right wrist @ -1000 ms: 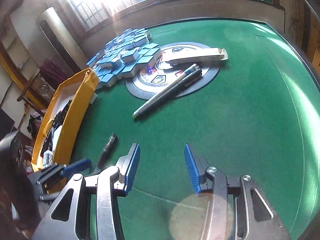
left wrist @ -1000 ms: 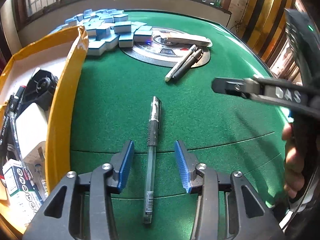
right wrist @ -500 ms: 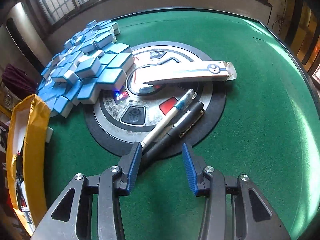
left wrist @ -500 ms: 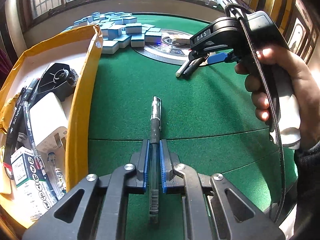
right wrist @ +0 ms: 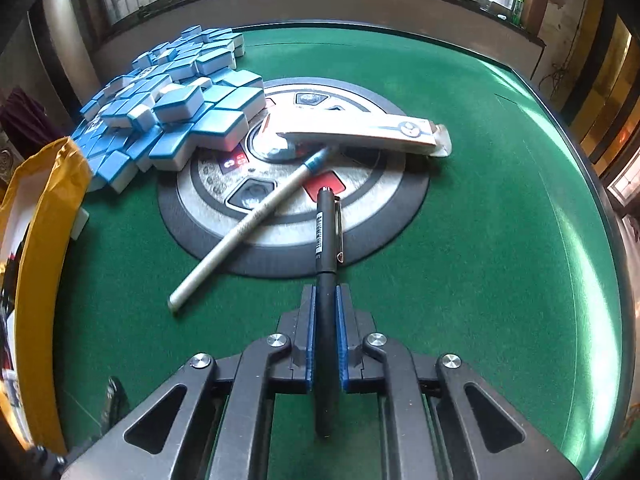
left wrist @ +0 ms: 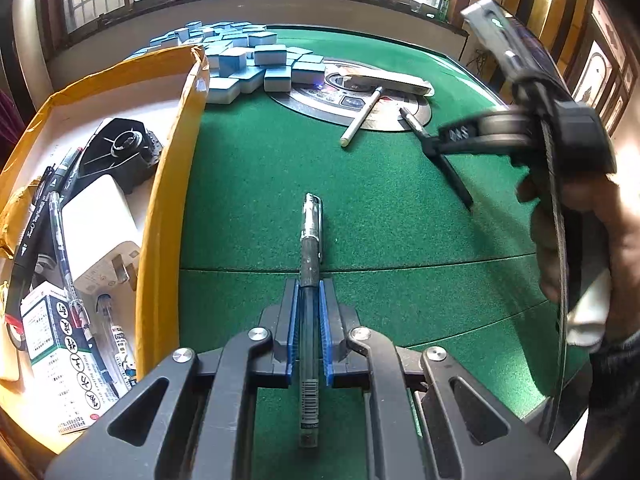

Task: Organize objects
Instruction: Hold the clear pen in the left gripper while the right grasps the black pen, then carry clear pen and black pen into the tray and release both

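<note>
Both grippers are clamped on pens. Left gripper (left wrist: 309, 316) has its blue pads pressed tight on a clear pen (left wrist: 310, 280), which runs straight out between the fingers, its cap end pointing away over the green table (left wrist: 400, 220). Right gripper (right wrist: 326, 340) is clenched on a black pen (right wrist: 326, 264) the same way, long and straight ahead, with its far tip over the round grey disc (right wrist: 360, 232) in the middle of the table.

Just to the left of the left gripper stands the yellow box (left wrist: 168, 200), open on top, with pens and small packs already inside. I think that is where both pens should go. The left hand is right beside the box wall, so it is the nearer one. The right gripper (left wrist: 440, 140) is farther out and must cross over to the left.

One white pen (right wrist: 244, 228) lies slanted on the disc, beside the black pen's tip. A long white carton (right wrist: 360, 132) and a heap of blue tiles (right wrist: 172, 112) sit behind it.
</note>
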Demonstrator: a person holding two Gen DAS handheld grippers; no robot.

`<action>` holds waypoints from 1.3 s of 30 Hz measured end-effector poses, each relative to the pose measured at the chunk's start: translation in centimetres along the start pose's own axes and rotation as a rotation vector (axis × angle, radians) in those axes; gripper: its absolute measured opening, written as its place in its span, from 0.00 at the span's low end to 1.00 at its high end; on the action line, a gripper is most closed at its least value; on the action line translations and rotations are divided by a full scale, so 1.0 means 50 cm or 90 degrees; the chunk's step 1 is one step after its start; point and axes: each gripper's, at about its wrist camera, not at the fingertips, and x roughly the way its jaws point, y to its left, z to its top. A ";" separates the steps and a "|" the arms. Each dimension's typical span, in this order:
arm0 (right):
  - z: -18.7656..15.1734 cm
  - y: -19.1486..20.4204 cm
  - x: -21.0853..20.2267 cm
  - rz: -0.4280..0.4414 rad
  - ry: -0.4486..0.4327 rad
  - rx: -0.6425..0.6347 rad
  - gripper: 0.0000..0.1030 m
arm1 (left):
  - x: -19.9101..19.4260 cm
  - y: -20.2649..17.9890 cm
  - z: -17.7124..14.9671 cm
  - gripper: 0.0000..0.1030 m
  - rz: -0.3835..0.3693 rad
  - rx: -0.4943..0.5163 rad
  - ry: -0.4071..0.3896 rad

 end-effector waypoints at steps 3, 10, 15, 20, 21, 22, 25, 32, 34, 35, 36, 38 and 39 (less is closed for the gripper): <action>-0.066 -0.009 -0.037 0.030 -0.009 -0.004 0.08 | 0.004 0.005 0.004 0.08 -0.005 -0.012 -0.008; -0.166 0.006 -0.100 0.160 -0.016 0.007 0.08 | 0.008 0.002 0.020 0.07 -0.007 -0.004 -0.004; -0.181 0.061 -0.161 0.214 -0.058 -0.003 0.08 | -0.043 0.028 0.009 0.07 -0.040 -0.049 -0.026; -0.167 0.140 -0.212 0.265 -0.085 -0.045 0.08 | -0.131 0.076 0.016 0.07 -0.079 -0.097 -0.067; -0.163 0.158 -0.221 0.275 -0.090 -0.055 0.08 | -0.151 0.088 0.021 0.07 -0.080 -0.100 -0.077; -0.158 0.178 -0.227 0.283 -0.094 -0.067 0.08 | -0.167 0.101 0.028 0.07 -0.077 -0.103 -0.085; -0.136 0.243 -0.229 0.311 -0.091 -0.098 0.08 | -0.201 0.155 0.046 0.07 -0.057 -0.118 -0.106; -0.081 0.387 -0.194 0.334 -0.073 -0.147 0.08 | -0.198 0.306 0.088 0.07 0.015 -0.152 -0.114; -0.068 0.417 -0.180 0.327 -0.071 -0.151 0.08 | -0.180 0.344 0.098 0.07 0.022 -0.162 -0.108; -0.061 0.430 -0.172 0.327 -0.067 -0.151 0.08 | -0.170 0.360 0.102 0.07 0.027 -0.167 -0.102; -0.057 0.441 -0.163 0.326 -0.060 -0.152 0.08 | -0.158 0.374 0.106 0.07 0.031 -0.174 -0.096; -0.049 0.460 -0.149 0.318 -0.056 -0.158 0.08 | -0.133 0.395 0.115 0.07 0.031 -0.183 -0.084; -0.047 0.468 -0.142 0.309 -0.057 -0.159 0.08 | -0.124 0.401 0.116 0.07 0.030 -0.188 -0.080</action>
